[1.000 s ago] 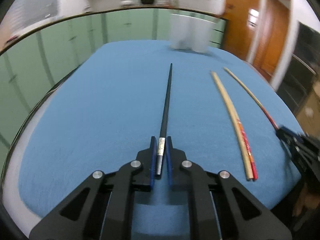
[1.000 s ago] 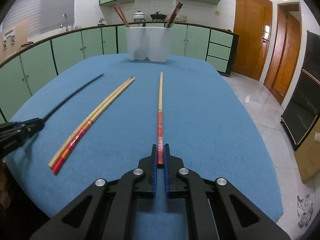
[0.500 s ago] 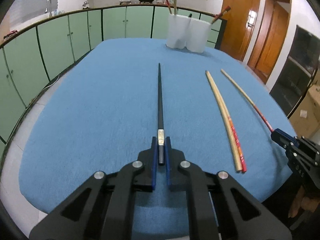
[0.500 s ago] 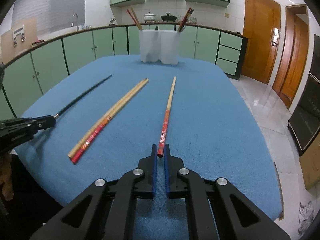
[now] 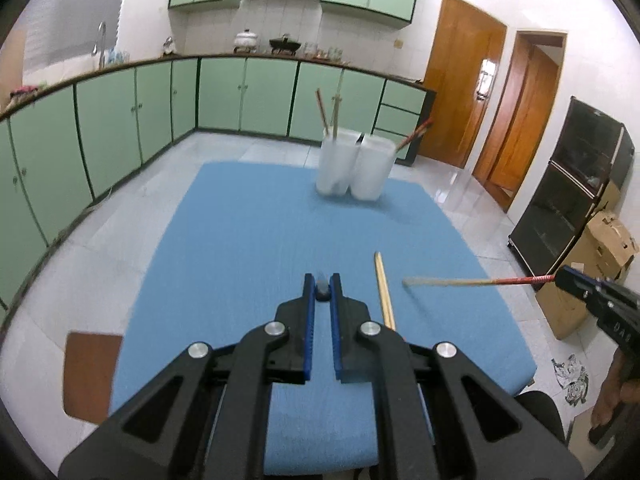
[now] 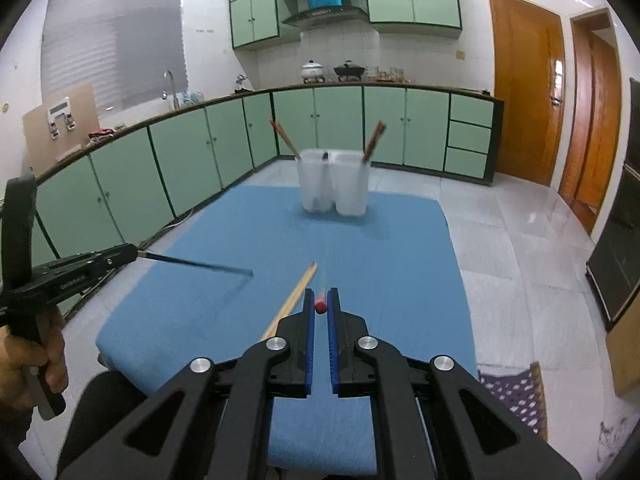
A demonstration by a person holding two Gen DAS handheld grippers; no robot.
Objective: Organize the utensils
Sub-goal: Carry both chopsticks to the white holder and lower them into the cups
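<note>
My left gripper (image 5: 322, 286) is shut on the black chopstick (image 5: 322, 292), seen end-on here; in the right wrist view the black chopstick (image 6: 200, 265) juts from the left gripper (image 6: 134, 254) above the blue table. My right gripper (image 6: 320, 302) is shut on the red-handled chopstick (image 6: 320, 306), seen end-on; in the left wrist view that chopstick (image 5: 472, 281) sticks out of the right gripper (image 5: 562, 276), lifted. A pair of wooden chopsticks (image 5: 384, 290) lies on the blue cloth (image 5: 248, 240). Two white holders (image 5: 354, 168) with chopsticks stand at the far edge.
The blue-covered table (image 6: 392, 240) stands in a kitchen with green cabinets (image 6: 180, 160) behind and to the left. A brown stool seat (image 5: 92, 376) is at the table's left. A cardboard box (image 5: 596, 264) and black cabinet (image 5: 568, 192) stand to the right.
Both grippers have lifted their chopsticks off the table and risen well above it. The views now look down on the table. The wooden pair stays on the cloth.
</note>
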